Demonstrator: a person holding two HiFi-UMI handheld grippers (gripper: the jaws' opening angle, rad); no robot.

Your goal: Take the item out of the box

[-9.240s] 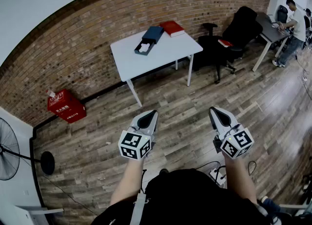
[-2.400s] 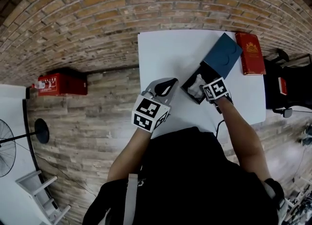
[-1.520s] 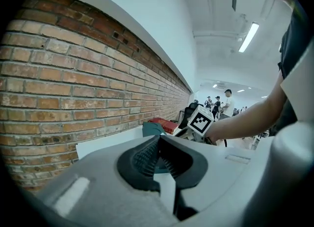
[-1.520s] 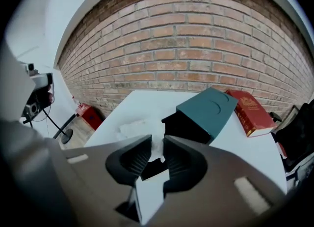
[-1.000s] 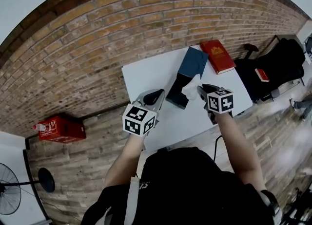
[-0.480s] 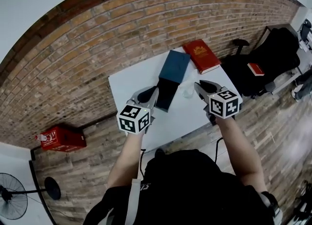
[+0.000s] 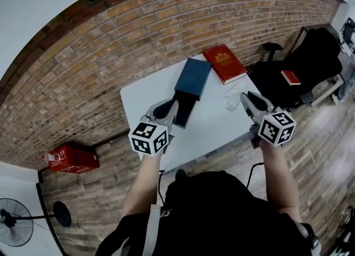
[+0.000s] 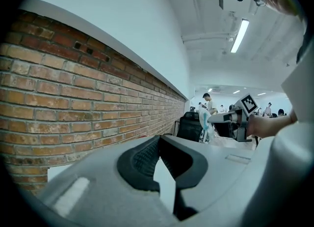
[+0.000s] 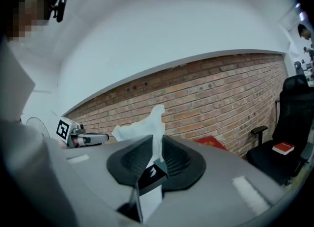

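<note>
Well, the tissue (image 7: 230,102) is out of the box (image 7: 193,77) and pinched in the right tongs (image 7: 244,96). Their jaws have just been closing, with the tissue between them. In the right gripper view the pads press on its lower part while the rest stands up above them, crumpled and white (image 9: 142,128). From the head view, the tissue hangs off the tips of the right tongs over the white surface (image 7: 211,130), to the right of the box and apart from it.

The left tongs (image 7: 174,106) are closed with nothing between them. In the left gripper view their tips (image 8: 158,140) meet, and only a sliver of the surface shows below the tips. They sit just beside the near, dark end of the box, and I cannot tell whether they touch it. The box is dark blue and lies slantwise on the surface, its far end towards a brick wall (image 7: 111,39).

A red book (image 7: 224,64) lies just beside the far end of the box, near the back corner of the surface. To the right stands a black chair (image 7: 294,61) with a small red book (image 7: 290,77) lying on it. Down on the wooden floor at the left, against the wall, is a red crate (image 7: 72,159), and nearer the corner stands a fan (image 7: 14,230).
</note>
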